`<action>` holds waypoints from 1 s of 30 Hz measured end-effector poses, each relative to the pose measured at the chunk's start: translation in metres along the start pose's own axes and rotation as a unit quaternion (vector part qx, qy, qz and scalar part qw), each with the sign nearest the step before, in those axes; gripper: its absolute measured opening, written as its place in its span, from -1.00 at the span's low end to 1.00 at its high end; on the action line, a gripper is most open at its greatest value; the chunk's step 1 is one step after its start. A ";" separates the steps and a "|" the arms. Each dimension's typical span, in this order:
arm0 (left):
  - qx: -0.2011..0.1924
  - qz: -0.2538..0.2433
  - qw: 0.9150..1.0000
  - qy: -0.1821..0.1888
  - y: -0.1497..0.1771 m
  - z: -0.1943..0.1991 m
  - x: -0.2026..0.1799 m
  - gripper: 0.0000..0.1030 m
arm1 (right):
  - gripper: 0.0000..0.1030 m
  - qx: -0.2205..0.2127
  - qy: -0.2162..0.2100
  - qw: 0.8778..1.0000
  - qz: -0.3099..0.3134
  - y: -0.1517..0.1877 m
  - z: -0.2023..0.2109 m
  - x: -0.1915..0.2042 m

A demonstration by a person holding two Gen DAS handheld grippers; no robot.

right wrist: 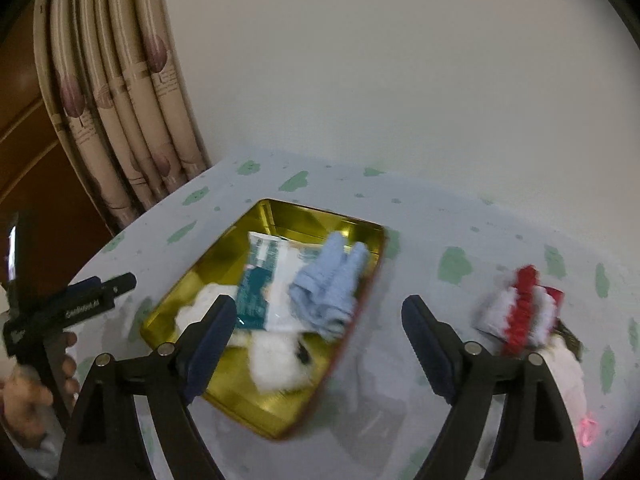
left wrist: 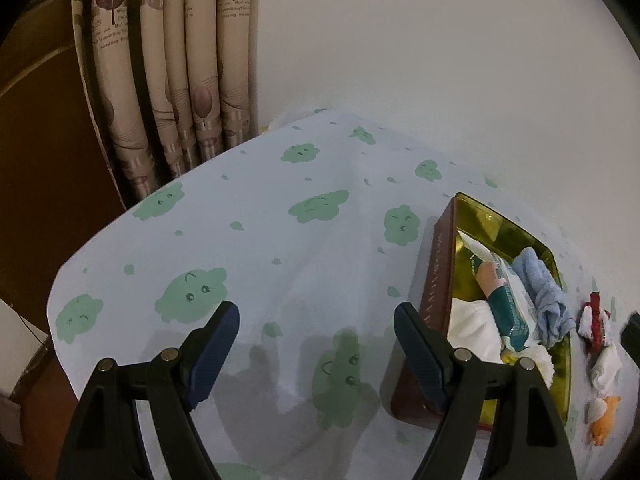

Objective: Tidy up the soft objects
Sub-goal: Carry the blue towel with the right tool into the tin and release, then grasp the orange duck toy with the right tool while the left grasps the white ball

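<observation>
A gold-lined tin box (right wrist: 280, 216) with brown outer walls (left wrist: 436, 272) sits on the table. It holds a light blue cloth (right wrist: 332, 284), a teal and white packet (right wrist: 260, 280) and white fluffy items (right wrist: 276, 364). A red and white plush toy (right wrist: 520, 308) lies right of the box; it shows in the left wrist view (left wrist: 596, 320) too. My left gripper (left wrist: 316, 320) is open and empty, left of the box. My right gripper (right wrist: 318, 316) is open and empty above the box's near right edge.
The table (left wrist: 280, 240) wears a white cloth with green cloud prints. Patterned curtains (left wrist: 176, 60) hang at the back left, a white wall behind. A small orange and white toy (left wrist: 604, 416) lies at the right. The left gripper (right wrist: 80, 300) shows in the right wrist view.
</observation>
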State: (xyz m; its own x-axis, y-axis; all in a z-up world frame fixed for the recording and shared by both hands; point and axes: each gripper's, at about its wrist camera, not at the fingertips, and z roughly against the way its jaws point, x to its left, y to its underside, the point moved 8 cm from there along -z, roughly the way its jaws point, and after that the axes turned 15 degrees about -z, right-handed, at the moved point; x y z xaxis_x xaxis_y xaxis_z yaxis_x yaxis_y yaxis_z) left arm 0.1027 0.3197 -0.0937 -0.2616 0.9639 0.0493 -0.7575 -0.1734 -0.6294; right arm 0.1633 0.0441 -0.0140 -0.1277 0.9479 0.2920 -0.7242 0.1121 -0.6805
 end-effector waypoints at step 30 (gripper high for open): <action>-0.057 -0.205 0.977 0.005 -0.013 0.062 -0.124 0.59 | 0.84 0.057 0.154 0.975 -0.148 0.108 0.040 -0.222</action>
State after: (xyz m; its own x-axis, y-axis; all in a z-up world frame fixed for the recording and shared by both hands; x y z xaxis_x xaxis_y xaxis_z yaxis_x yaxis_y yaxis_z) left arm 0.1080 0.1895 -0.0431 0.0554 0.9497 0.3084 -0.7252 0.2505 -0.6413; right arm 0.0863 -0.1660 -0.1251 0.2955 0.9256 0.2366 -0.7713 0.3773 -0.5126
